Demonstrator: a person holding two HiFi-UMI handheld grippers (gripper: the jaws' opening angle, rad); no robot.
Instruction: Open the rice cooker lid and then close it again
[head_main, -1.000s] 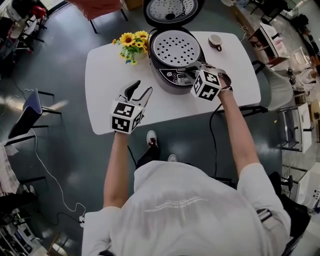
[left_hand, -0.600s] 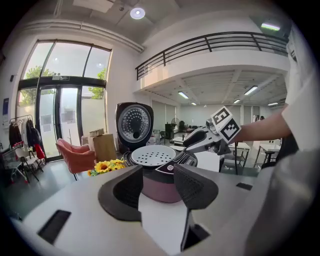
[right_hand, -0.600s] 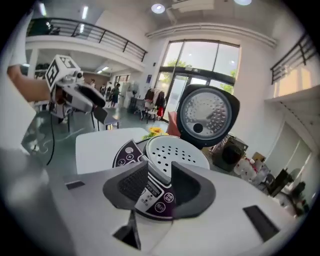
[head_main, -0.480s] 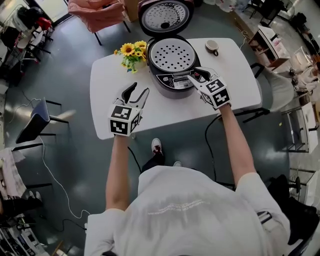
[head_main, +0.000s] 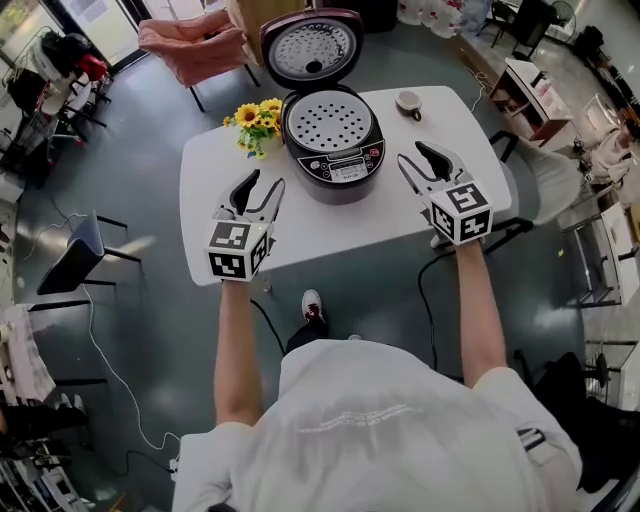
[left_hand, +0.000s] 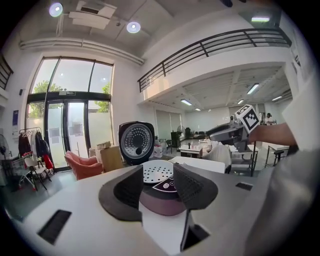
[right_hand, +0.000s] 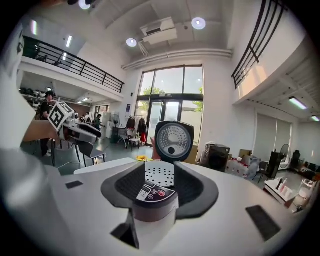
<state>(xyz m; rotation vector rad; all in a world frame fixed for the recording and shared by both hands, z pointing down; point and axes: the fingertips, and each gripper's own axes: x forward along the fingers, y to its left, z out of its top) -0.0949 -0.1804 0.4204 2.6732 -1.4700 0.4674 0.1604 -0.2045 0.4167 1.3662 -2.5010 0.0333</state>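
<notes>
jaws apart, empty: left gripper, right gripper (just opening); rice cooker ahead, clear of both

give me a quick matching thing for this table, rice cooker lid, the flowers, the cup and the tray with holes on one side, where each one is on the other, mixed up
Things:
1 rice cooker lid
2 sunflowers
3 cup
4 perforated tray

Places (as the head view shows them):
a on the table, right of the cooker, near the far edge
b sitting in the top of the cooker
c swung up, standing open behind the cooker
d on the table, left of the cooker

Pairs: 1-c, 2-d, 3-a, 4-b
</notes>
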